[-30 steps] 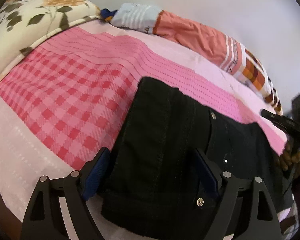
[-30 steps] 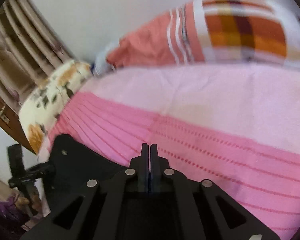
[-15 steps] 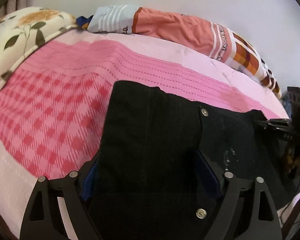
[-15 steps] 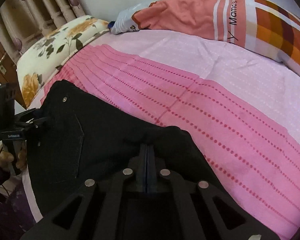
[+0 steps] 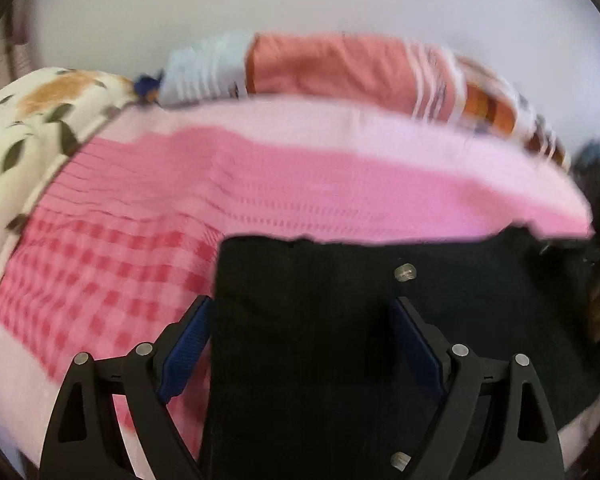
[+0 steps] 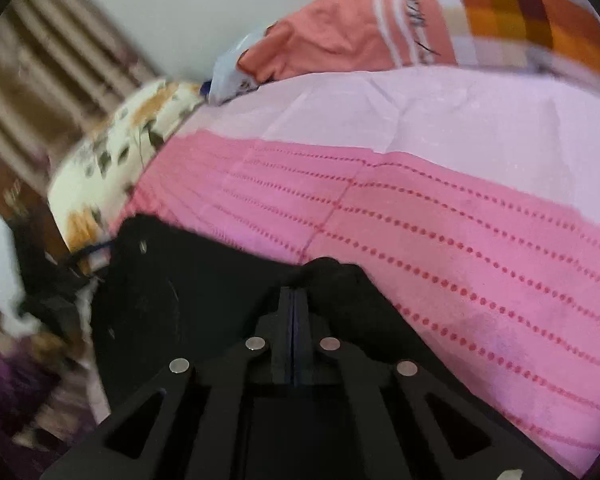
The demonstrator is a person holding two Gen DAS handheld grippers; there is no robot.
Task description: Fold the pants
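Pants (image 5: 300, 320) on bedspread (image 5: 260, 184); right gripper (image 6: 294, 304) pinches them, left gripper (image 5: 300, 320) spread.

Matt black denim pants (image 5: 320, 320) lie on a pink woven cotton bedspread (image 5: 260, 184) with dotted ribs.

Right gripper (image 6: 294, 300) — jaws pinched on black pants (image 6: 180, 288).
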